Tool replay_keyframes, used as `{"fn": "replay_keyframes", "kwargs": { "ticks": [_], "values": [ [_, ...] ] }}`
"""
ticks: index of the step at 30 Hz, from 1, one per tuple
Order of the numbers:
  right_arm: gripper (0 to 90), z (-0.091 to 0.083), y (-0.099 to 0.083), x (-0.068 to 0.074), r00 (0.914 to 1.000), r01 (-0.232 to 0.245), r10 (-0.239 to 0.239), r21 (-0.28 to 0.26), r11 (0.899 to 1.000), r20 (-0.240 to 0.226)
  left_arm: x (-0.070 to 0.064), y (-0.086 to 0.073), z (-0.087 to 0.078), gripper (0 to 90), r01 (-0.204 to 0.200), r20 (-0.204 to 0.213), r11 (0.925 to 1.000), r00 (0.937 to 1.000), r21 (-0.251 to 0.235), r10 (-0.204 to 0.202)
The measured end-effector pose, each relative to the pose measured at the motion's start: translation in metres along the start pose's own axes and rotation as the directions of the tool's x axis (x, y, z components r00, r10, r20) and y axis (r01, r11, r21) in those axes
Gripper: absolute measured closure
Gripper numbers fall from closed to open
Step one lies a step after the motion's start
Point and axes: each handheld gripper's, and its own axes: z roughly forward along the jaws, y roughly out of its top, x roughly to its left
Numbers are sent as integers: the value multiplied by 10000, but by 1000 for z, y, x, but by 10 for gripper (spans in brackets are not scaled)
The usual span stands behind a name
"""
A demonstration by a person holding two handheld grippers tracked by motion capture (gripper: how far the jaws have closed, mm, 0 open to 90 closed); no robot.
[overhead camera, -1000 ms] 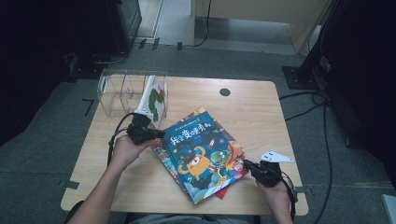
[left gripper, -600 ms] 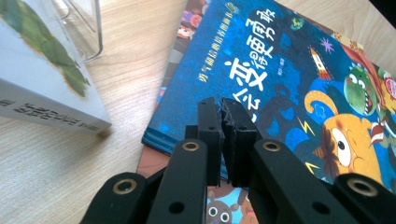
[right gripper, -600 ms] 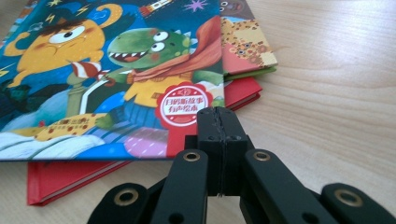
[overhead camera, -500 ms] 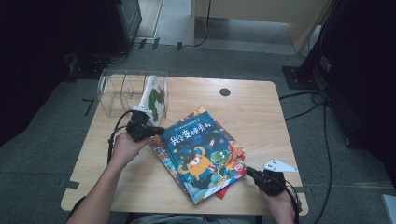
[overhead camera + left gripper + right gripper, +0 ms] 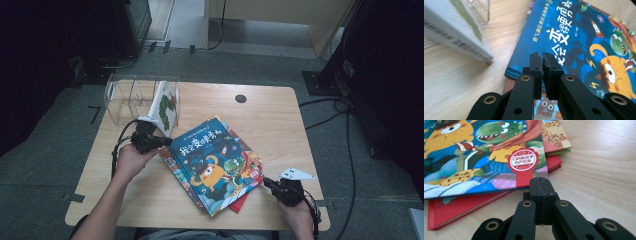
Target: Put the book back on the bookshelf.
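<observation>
the left gripper [image 5: 542, 62] has its two black jaws pressed together with nothing between them, tips hovering right at the near upper corner of the blue picture book [image 5: 584, 42]. in the high view this left gripper [image 5: 159, 142] sits at the book's top-left corner, just beside the white book [image 5: 167, 106] that leans upright against the clear plastic rack [image 5: 120, 92].

the right gripper [image 5: 541, 185] is likewise closed on nothing, its tips just short of the blue book's lower right corner, where the red round seal is printed. from above, the right gripper [image 5: 272, 184] lies at the far diagonal corner of the stack.

the blue book [image 5: 212, 162] tops a loose pile: a red book [image 5: 461, 206] pokes out beneath it and an orange patterned one [image 5: 554, 133] shows at its far side. the pile lies on the wooden table [image 5: 270, 120], long axis running diagonally from upper left to lower right, so each gripper faces one end of that diagonal. the left one looks nearer to the rack, so i judge the lift toward it would start there, jaws needing to part first to take the cover's edge.
</observation>
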Motion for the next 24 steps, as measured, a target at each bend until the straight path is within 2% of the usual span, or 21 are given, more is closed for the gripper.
{"fn": "replay_keyframes", "kwargs": {
  "ticks": [6, 10, 16, 24],
  "values": [
    [900, 5, 7, -5, 9999, -10, 10, -39, 10000, -110, 7, -8, -3, 871, 147, -299, 9999, 9994, 86, -145],
    [900, 9, 12, -9, 9998, -99, 98, -65, 9999, -164, 14, -13, -4, 872, 310, -676, 9994, 9973, 166, -298],
    [900, 16, 18, -15, 9995, -145, 140, -162, 9998, -276, 23, -18, -8, 878, 649, -818, 9979, 9945, -19, -648],
    [900, 20, 22, -17, 9997, -74, 70, -141, 9999, -250, 32, -19, 3, 884, 935, -1112, 9956, 9895, 21, -927]
  ]
}}
